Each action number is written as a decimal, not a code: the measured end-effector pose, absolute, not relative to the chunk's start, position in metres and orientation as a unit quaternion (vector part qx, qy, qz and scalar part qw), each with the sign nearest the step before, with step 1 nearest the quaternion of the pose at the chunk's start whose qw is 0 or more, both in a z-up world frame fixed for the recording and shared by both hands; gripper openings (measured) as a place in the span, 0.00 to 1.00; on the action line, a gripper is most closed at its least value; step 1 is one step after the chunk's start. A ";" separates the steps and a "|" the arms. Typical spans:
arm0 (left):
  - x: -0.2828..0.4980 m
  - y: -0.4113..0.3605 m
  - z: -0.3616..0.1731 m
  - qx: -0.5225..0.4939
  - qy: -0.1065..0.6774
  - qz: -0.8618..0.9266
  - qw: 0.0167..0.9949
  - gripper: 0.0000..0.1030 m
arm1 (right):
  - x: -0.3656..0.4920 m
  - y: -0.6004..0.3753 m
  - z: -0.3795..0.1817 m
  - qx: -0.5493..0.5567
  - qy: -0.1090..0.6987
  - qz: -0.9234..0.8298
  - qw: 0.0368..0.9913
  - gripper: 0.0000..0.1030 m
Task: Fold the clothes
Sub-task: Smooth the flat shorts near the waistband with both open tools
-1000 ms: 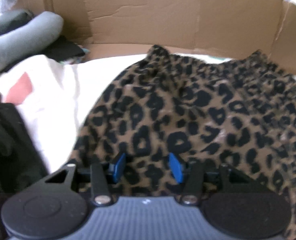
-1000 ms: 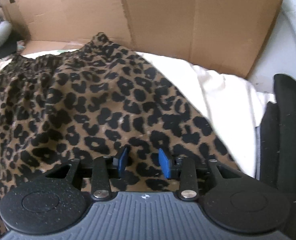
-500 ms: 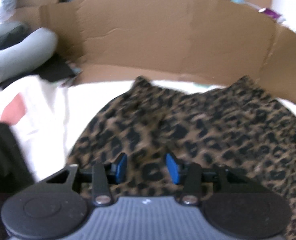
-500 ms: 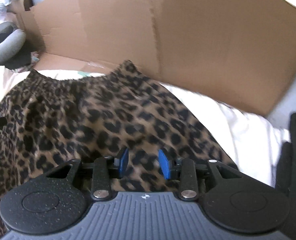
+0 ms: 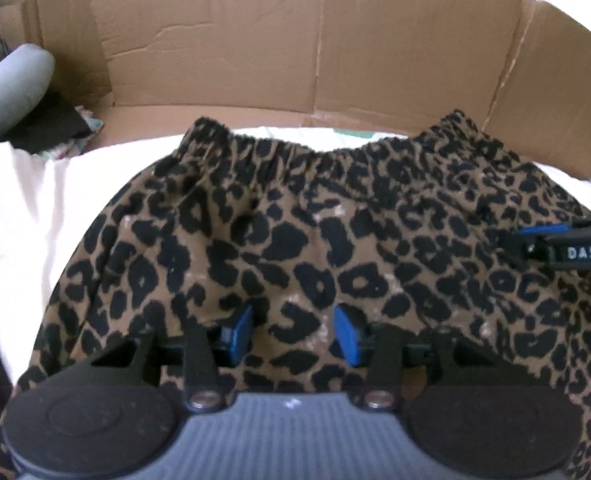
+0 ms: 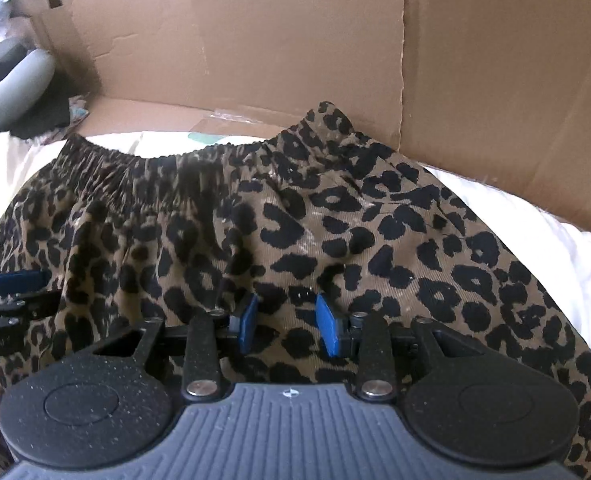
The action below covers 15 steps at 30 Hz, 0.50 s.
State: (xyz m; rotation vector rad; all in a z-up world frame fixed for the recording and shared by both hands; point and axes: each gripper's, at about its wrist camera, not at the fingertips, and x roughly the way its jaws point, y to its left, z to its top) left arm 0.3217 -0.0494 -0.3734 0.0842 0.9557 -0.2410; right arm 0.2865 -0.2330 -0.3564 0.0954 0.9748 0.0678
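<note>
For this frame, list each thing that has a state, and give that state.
Leopard-print garment: spread flat on the white sheet, elastic waistband at the far edge, not folded.
Left claw: open, over the garment's near part, gripping nothing.
Right claw: open, over the garment, gripping nothing.
Cardboard box: opened out, standing behind the garment.
White sheet: lying under the garment.

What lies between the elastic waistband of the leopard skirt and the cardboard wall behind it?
In both wrist views, a strip of white bedding shows between the waistband of the leopard skirt and the cardboard wall; nothing else lies there.
</note>
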 end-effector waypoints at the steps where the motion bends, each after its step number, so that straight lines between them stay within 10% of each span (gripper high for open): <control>1: 0.320 -0.048 -0.373 0.039 0.458 -0.115 0.880 0.54 | 0.285 -0.234 -0.356 0.046 0.467 0.034 0.882 0.38; 15: 0.290 -0.027 -0.351 0.025 0.463 -0.122 0.878 0.56 | 0.240 -0.270 -0.351 0.069 0.466 0.061 0.880 0.39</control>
